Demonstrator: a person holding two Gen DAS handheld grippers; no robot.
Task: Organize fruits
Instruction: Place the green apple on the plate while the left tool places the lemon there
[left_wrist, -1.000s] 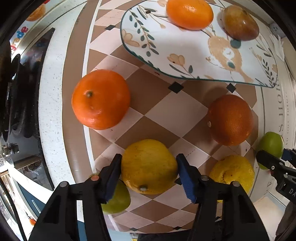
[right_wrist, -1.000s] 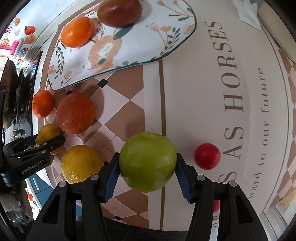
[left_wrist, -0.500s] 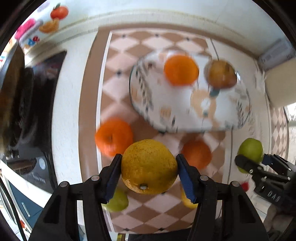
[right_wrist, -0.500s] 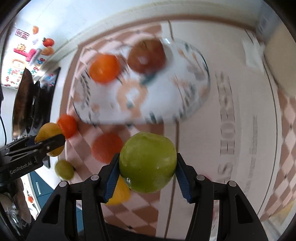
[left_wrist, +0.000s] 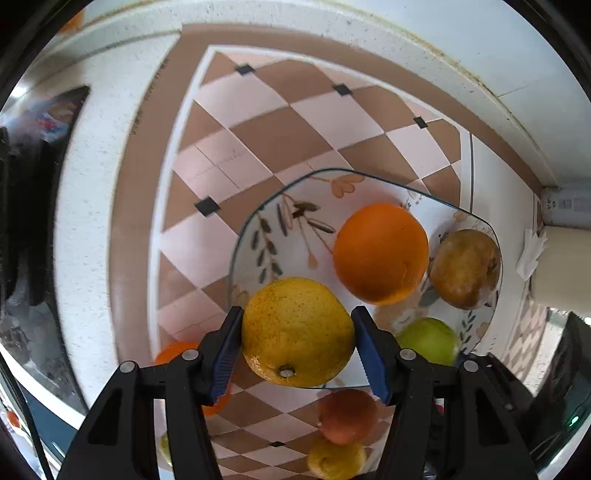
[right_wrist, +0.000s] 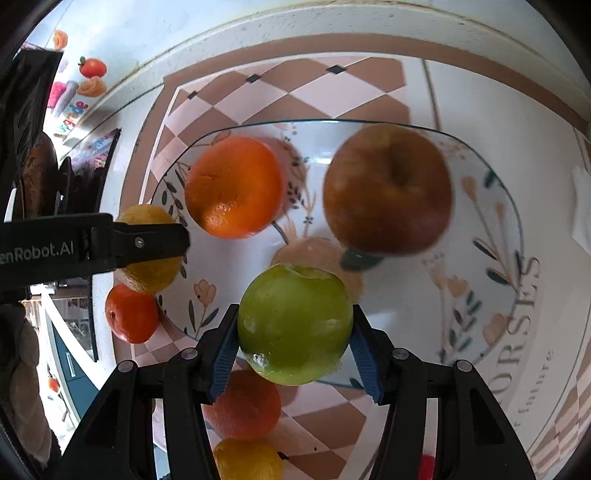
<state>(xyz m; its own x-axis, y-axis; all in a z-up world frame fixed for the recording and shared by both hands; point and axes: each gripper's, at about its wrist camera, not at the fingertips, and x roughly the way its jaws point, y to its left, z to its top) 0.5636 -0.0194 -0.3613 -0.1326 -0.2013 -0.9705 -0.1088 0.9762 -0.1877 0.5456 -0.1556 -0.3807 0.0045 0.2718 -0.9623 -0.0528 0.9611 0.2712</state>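
Blue ribbed pads on the left gripper (left_wrist: 297, 349) press both sides of a yellow citrus fruit (left_wrist: 297, 331), the fingers closed just far enough to clamp it, and the fruit hangs over the near rim of the patterned plate (left_wrist: 258, 229). The right gripper (right_wrist: 294, 349) has its fingers closed the same way on a green apple (right_wrist: 294, 325), also held over the plate's near edge; in the left view this apple shows at the plate's lower right.

On the plate lie an orange (left_wrist: 380, 251) and, just beside it to the right, a brownish-red apple (left_wrist: 464, 267).

Off the plate, on the checkered mat (left_wrist: 280, 125) that covers the surface, a dark orange (right_wrist: 243, 406) sits near the plate's edge with a yellow lemon (right_wrist: 247, 459) just beyond it toward the camera. A smaller tangerine (right_wrist: 131, 314) rests to the left, below the left gripper's clamped fruit in the right view. A small red object (right_wrist: 426, 467) lies at the lower right, too blurred to identify.
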